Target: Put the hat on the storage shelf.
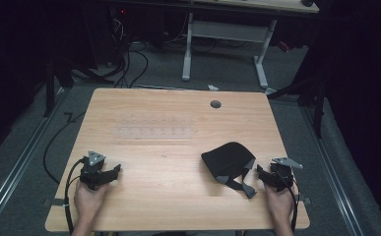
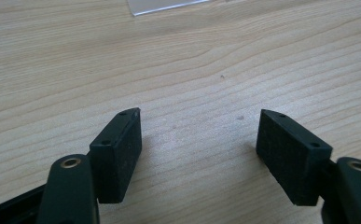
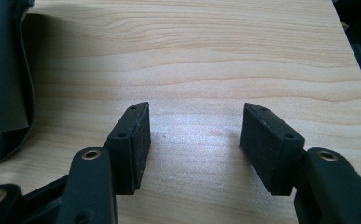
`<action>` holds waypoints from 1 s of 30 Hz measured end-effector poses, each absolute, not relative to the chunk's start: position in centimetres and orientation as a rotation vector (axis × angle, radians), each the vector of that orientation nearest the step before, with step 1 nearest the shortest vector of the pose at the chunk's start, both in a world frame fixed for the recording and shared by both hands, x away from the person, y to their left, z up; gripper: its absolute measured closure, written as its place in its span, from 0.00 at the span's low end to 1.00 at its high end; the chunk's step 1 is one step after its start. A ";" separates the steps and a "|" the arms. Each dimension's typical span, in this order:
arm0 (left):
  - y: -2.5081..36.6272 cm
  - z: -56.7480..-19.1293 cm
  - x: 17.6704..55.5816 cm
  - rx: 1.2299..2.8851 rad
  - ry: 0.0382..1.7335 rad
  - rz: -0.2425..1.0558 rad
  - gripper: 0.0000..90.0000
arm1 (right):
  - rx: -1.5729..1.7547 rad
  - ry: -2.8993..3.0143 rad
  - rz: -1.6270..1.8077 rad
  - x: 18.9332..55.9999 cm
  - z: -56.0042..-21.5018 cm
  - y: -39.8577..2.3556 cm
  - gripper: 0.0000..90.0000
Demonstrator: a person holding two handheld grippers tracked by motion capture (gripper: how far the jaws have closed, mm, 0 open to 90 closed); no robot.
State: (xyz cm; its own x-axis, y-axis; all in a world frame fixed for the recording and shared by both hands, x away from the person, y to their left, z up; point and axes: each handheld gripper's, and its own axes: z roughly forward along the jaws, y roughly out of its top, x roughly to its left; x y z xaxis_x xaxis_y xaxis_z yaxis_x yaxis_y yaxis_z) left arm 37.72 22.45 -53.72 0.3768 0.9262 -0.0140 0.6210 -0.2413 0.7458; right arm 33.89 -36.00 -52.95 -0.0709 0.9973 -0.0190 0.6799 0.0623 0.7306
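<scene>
A black cap [image 1: 227, 160] lies on the wooden table [image 1: 168, 147] at about four o'clock from the table's middle, crown up, its grey-tipped strap [image 1: 237, 184] trailing toward the near edge. It looks limp and flattened; whether anything is inside it cannot be told. In the right gripper view its dark fabric [image 3: 3, 70] fills the left edge, at about nine o'clock from the jaws and apart from them.

The right gripper [image 1: 263, 173] rests low on the table just beside the cap's strap, at three o'clock from it, held in the person's right hand [image 1: 279, 201], which comes in from the near edge with the forearm pointing up the table. The jaws point toward the cap. In the right gripper view the gripper [image 3: 194, 135] has its jaws standing wide apart, bare wood between the pads, touching nothing.

The left gripper [image 1: 113, 172] sits well apart from the cap, at nine o'clock from it, near the table's left front. The left hand [image 1: 88, 199] grips it from below, the grey three-cornered plate [image 1: 95, 157] on top. In the left gripper view the gripper [image 2: 199, 140] has its jaws spread wide over bare wood, holding nothing.

A clear flat strip [image 1: 154, 132] lies at twelve o'clock from the left gripper, toward the table's middle; its corner [image 2: 164, 5] shows at the top of the left gripper view. A round cable hole [image 1: 215, 104] sits near the far edge.
</scene>
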 end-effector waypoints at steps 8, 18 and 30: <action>22.4 -53.7 37.7 1.968 1.330 0.579 0.35 | 1.675 1.807 0.767 33.9 -52.9 -36.0 0.48; 22.4 -53.7 37.7 1.961 1.338 0.582 0.35 | 1.668 1.812 0.775 33.9 -53.0 -36.1 0.48; 22.4 -53.7 37.7 1.964 1.335 0.581 0.35 | 1.665 1.825 0.773 33.9 -52.9 -36.3 0.51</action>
State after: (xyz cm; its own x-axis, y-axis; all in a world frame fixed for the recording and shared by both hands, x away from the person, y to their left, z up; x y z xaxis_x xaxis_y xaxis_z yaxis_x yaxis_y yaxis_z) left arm 37.70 22.38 -53.71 0.3737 0.9275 -0.0131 0.6226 -0.2403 0.7447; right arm 33.91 -36.31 -52.85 -0.0850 0.9963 -0.0151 0.6823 0.0693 0.7278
